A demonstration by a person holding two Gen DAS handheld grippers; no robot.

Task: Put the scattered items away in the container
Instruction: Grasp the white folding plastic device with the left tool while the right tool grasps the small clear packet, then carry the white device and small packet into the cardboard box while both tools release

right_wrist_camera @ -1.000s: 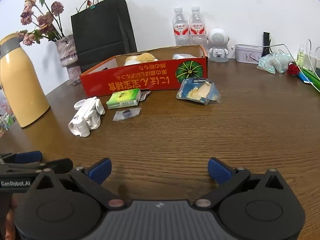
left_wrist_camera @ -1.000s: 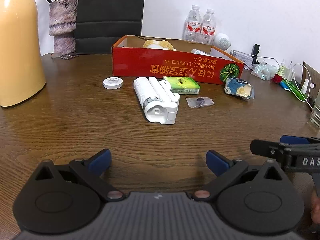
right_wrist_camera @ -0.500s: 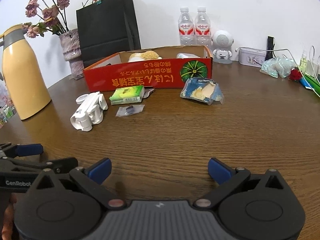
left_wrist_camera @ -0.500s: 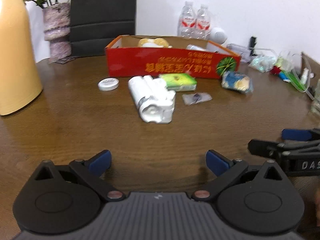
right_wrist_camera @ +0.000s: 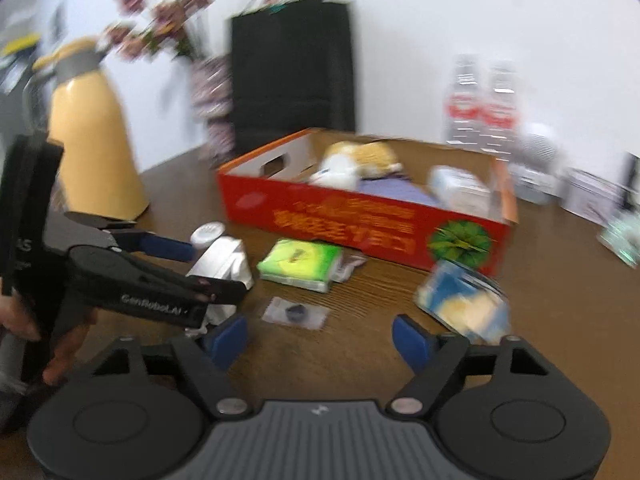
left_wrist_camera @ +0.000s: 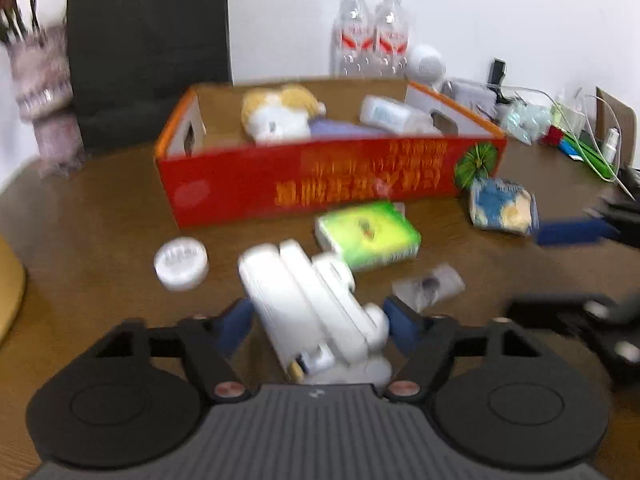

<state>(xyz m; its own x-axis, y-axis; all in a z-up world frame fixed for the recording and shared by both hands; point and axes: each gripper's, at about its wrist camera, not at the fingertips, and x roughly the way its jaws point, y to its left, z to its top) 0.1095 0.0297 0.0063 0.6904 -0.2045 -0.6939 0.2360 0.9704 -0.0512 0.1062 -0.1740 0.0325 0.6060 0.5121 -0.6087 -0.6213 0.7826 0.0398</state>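
Observation:
A red cardboard box [left_wrist_camera: 328, 178] [right_wrist_camera: 360, 220] stands on the wooden table with a plush toy [left_wrist_camera: 276, 114] and a white pack [left_wrist_camera: 390, 114] inside. My left gripper [left_wrist_camera: 316, 320] is open, its blue fingers on either side of a white folded device [left_wrist_camera: 312, 304] [right_wrist_camera: 224, 260] lying on the table. My right gripper [right_wrist_camera: 320, 336] is open and empty, above a small clear packet [right_wrist_camera: 296, 312]. A green pack [left_wrist_camera: 368, 236] [right_wrist_camera: 300, 264], a white round tin [left_wrist_camera: 181, 263] and a blue-yellow bag [left_wrist_camera: 502, 208] [right_wrist_camera: 464, 304] lie in front of the box.
A yellow jug [right_wrist_camera: 94, 140], a vase of flowers [right_wrist_camera: 212, 112] and a black bag [right_wrist_camera: 292, 76] stand at the back left. Two water bottles [left_wrist_camera: 370, 40] and a white speaker [left_wrist_camera: 426, 64] stand behind the box. Cables and small items [left_wrist_camera: 576, 132] lie at the right.
Both grippers have moved forward toward the items. The left gripper's fingers now straddle the white device. The right gripper has come close to the clear packet and the blue-yellow bag.

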